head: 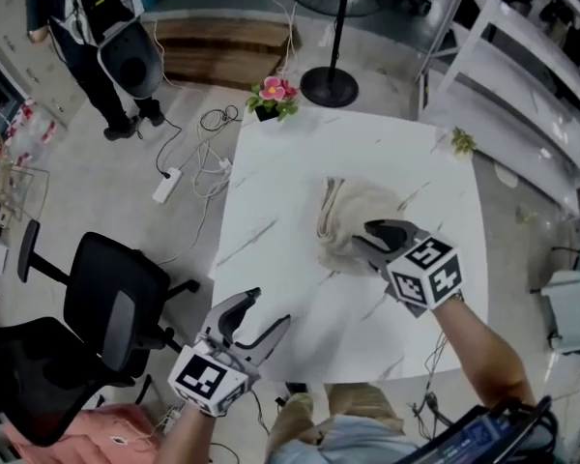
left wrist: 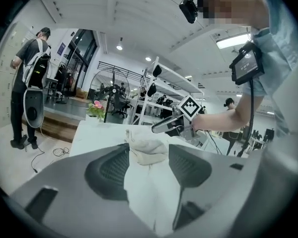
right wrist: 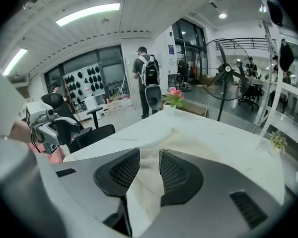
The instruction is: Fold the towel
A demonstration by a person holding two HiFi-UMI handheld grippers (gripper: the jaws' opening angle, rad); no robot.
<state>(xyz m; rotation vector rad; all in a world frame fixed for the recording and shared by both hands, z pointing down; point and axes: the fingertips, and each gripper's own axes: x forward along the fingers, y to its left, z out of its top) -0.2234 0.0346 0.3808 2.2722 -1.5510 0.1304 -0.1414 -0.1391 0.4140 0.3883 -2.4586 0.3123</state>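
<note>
Nearest you, at the table (head: 271,269) edge, your left claw (head: 271,307) gapes empty. Farther in, your right claw (head: 365,238) hovers part-open, unclamped, over the bunched towel (head: 340,211) mid-table. Next, probably pinch an edge and spread it.

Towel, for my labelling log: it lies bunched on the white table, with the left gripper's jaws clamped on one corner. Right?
No. The towel lies bunched on the white table, but the left gripper is clear of it, jaws apart, at the table's near edge; the head view shows this.
</note>
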